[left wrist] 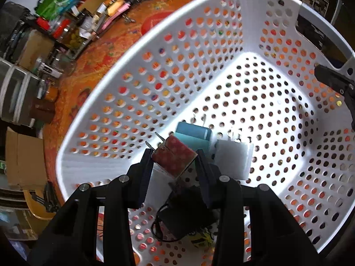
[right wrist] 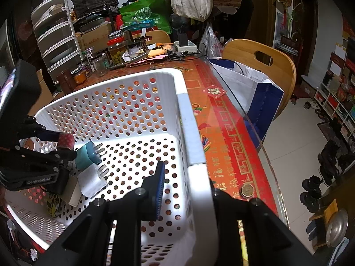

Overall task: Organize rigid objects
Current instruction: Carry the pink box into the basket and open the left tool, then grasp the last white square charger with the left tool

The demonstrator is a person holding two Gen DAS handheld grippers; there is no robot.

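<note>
A white perforated basket [left wrist: 221, 6] [right wrist: 184, 115] stands on the table. Over its floor my left gripper [left wrist: 174, 161] [right wrist: 64, 145] is shut on a red patterned plug charger [left wrist: 175, 155] [right wrist: 66, 140], prongs pointing away. Just beyond it on the basket floor lie a blue charger [left wrist: 193, 135] [right wrist: 88, 155] and a white charger [left wrist: 233, 159] [right wrist: 92, 180]. A black adapter with a cable [left wrist: 186, 217] and a yellow item [left wrist: 203, 239] lie under my left fingers. My right gripper [right wrist: 186, 184] [left wrist: 337, 84] is shut on the basket's rim, one finger inside the wall and the other hidden behind it.
The table carries an orange-red patterned cloth [right wrist: 224, 133] under glass, with a coin [right wrist: 246, 190] and a red packet [right wrist: 214, 92] on it. Jars [right wrist: 116, 51], drawer units [right wrist: 57, 42], bags and a power strip [right wrist: 185, 44] crowd the far edge. A wooden chair [right wrist: 266, 64] holds a white and blue bag.
</note>
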